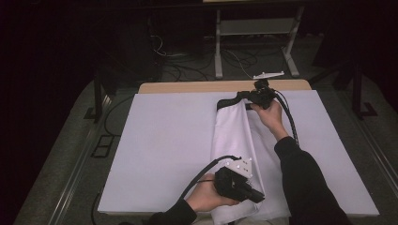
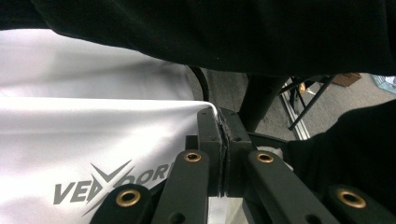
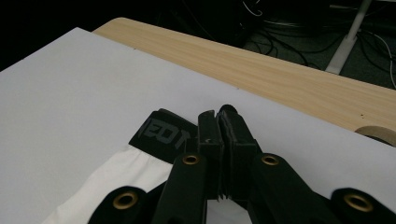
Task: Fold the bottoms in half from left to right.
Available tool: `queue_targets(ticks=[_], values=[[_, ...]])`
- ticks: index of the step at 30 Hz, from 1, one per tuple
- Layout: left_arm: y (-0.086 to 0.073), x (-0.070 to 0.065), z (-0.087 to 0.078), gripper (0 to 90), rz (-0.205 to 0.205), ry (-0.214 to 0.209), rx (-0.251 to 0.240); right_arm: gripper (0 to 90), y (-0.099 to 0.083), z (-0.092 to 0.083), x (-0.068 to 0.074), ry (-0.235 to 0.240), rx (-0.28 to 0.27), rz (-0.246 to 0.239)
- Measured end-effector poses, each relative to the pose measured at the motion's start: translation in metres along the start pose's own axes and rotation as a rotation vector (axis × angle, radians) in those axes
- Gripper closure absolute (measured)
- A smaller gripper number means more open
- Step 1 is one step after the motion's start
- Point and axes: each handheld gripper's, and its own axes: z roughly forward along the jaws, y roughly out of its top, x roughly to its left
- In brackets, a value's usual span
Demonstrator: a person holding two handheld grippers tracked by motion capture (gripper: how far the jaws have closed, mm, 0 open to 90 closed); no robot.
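Observation:
A white garment with a black waistband lies lengthwise down the middle of the table, folded along its length. In the left gripper view its cloth carries a grey printed logo. My left gripper is at the near end, its jaws pressed together on the hem corner. At the far end my right gripper is shut beside the lettered waistband; white cloth shows under its jaws. In their own views the left gripper and the right gripper both show no gap.
A white cover spreads over the table, whose wooden far edge stays bare. A tan ring sits at that edge. Beyond it stand a white frame and floor cables. The person's dark sleeve crosses the near right.

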Motion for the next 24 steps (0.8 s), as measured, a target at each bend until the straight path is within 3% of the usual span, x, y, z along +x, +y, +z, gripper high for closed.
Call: queue_targets(ticks=[8,24], values=[[0.004,-0.001,0.013,87.1,-0.001,0.018,0.016,85.7,-0.001,-0.006,-0.009,0.010,-0.007,0.011],[0.011,0.003,0.044,87.1,-0.016,-0.011,-0.007,85.7,-0.011,-0.019,-0.025,-0.002,-0.005,-0.007]])
